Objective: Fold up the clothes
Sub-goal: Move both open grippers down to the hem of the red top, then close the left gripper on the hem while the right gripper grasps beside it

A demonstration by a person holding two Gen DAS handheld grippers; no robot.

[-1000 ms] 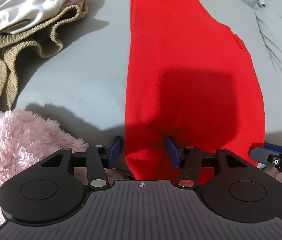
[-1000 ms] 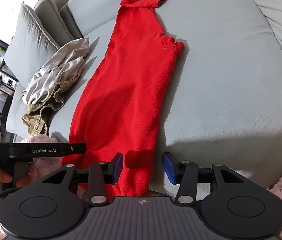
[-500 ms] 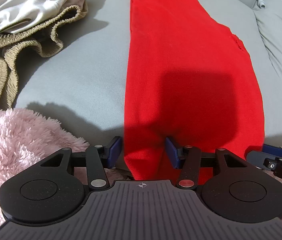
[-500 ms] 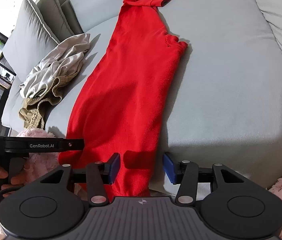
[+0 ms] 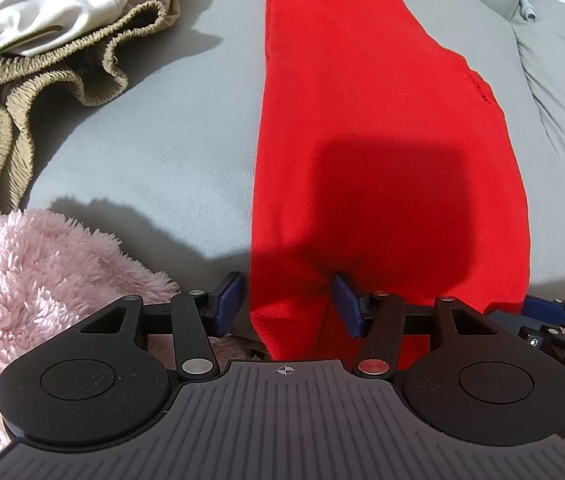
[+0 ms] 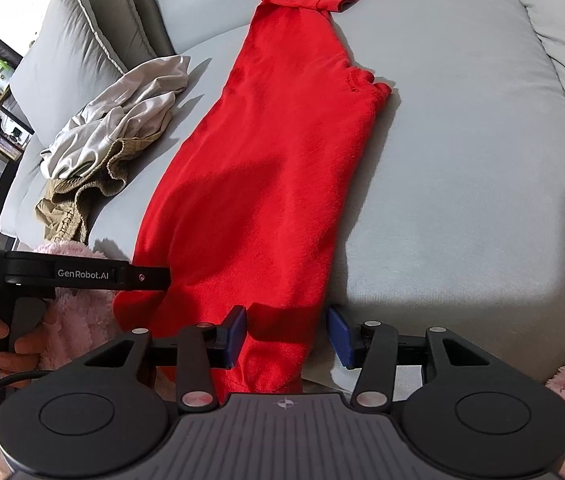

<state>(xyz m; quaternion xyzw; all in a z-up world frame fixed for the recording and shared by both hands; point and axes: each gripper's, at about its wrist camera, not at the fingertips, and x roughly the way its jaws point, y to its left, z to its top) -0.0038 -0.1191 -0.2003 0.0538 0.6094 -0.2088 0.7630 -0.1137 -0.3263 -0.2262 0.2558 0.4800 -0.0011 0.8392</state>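
Both tongs, left tongs (image 5: 288,306) and right tongs (image 6: 286,334), are spread apart, straddling the near hem of a long red knit garment (image 6: 266,184) lying flat on a grey sofa cushion (image 6: 462,184).

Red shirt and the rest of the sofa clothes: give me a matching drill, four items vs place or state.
Items:
1. red shirt
2. khaki shorts
3. white garment
4. left hand-held gripper

Place or state:
A. crumpled on top of the shorts
B. open, astride the shirt's near hem
C. laid out long on the sofa
D. bunched left of the shirt

Pairs: 1-C, 2-D, 3-A, 4-B
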